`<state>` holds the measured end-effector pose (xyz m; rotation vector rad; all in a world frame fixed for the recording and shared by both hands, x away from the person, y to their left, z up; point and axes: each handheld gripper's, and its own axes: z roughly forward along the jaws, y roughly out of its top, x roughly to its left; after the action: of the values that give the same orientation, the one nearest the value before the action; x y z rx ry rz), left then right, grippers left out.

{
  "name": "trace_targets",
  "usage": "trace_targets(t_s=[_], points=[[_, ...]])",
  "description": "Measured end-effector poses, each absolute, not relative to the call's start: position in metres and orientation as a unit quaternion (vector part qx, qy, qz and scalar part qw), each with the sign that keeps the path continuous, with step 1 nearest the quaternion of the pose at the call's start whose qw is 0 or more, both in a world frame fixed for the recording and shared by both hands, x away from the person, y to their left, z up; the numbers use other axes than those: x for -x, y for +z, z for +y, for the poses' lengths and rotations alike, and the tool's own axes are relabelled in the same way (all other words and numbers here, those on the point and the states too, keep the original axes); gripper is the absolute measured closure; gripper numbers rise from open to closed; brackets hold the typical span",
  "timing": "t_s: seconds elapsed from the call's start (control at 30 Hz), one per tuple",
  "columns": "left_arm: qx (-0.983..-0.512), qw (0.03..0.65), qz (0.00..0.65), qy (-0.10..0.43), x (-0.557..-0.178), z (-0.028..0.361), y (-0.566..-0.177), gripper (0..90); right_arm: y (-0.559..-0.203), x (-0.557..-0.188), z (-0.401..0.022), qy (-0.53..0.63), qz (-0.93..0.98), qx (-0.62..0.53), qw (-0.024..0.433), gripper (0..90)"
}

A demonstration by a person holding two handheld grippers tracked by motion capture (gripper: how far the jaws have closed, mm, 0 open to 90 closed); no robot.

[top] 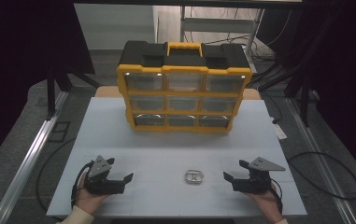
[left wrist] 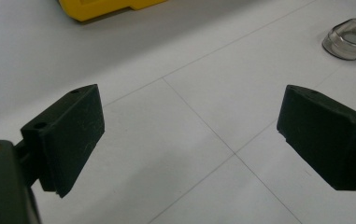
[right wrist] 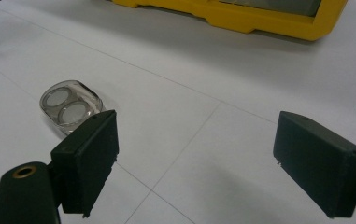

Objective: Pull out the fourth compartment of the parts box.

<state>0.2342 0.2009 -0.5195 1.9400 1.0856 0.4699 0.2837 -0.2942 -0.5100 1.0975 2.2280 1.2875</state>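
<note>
Two grippers, left [top: 130, 178] and right [top: 226, 177], wide open, empty, resting at nine and three o'clock of clear case [top: 194, 177], organizer [top: 183, 86] at twelve.

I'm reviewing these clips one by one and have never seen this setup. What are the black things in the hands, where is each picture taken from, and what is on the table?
A person holds a two-jaw tool in each hand; there is no robot arm. The high view looks down from above the person's side: the left tool and the right tool rest low over the white table, both with jaws open and holding nothing. The other two pictures come from cameras riding on each tool, looking along its black jaws. On the table a small clear plastic case lies between the tools, nearer the right one. Behind it stands a yellow and black drawer organizer with nine clear drawers.
</note>
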Motion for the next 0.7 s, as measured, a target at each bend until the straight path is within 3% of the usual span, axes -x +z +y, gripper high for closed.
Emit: trace_targets(t_s=[0.7], points=[[-0.767,0.439,0.428,0.189,-0.2367,0.203,-0.5115,8.7,-0.5104,-0.2849,-0.2954,0.448,0.784,-0.393,0.172,15.2]])
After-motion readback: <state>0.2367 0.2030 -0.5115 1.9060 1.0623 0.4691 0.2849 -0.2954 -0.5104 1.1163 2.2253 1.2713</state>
